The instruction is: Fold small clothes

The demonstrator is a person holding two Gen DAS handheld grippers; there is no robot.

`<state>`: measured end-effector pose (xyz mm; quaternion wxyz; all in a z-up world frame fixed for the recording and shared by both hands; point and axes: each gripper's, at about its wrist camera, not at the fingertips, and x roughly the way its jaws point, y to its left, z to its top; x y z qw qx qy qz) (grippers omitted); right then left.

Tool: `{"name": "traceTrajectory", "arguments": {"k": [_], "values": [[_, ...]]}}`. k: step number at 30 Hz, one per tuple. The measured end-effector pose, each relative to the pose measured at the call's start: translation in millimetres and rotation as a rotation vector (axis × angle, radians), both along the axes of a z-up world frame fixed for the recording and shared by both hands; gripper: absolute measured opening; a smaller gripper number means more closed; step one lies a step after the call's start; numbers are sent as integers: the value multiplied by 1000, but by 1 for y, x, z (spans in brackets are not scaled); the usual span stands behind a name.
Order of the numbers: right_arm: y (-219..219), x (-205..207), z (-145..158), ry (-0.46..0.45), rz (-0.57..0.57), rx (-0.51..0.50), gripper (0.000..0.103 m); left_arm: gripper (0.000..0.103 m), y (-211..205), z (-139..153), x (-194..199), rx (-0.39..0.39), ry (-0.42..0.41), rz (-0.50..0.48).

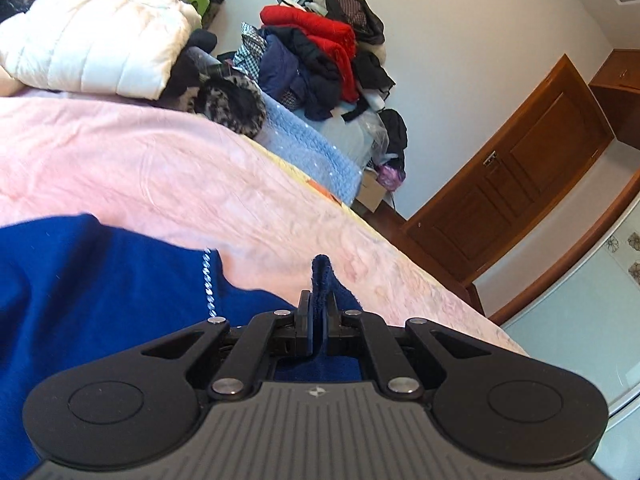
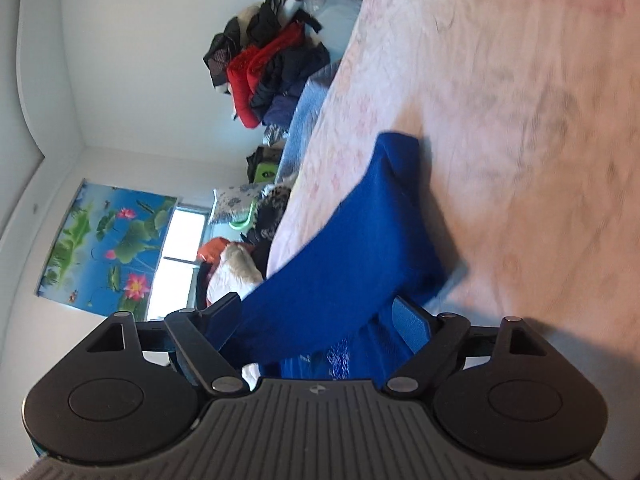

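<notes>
Left tool (image 1: 316,308) is pinching blue cloth (image 1: 100,280) tight; right tool (image 2: 320,312) is sitting wide apart around it.

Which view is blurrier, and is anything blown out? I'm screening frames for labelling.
Right wrist view: the pink bedspread is smeared by motion blur, and the window is overexposed. Left wrist view: sharp and evenly lit, though fisheye distortion bends the brown wooden door.

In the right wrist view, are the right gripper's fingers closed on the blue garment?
No: the right gripper stands wide open, with the blue garment lying loose between its spread fingers.
</notes>
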<state>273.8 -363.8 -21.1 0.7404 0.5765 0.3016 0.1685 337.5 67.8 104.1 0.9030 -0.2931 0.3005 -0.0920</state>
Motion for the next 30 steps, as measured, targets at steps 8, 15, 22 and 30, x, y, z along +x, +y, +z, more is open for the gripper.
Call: {"name": "traceTrajectory", "arguments": {"k": [8,15,22,30], "values": [[9,14,4,17,10,-6,82,4,63,18,-12,-24,-39,136],[14,54,16,55,25,-263,81,4,94,-22,-15,-36,73,201],[43,113,19,44,115,-553,26,4,97,-17,-19,-35,69,187],[24,135,14,71,116,-668,4,4,94,-51,-7,58,160,194]]}}
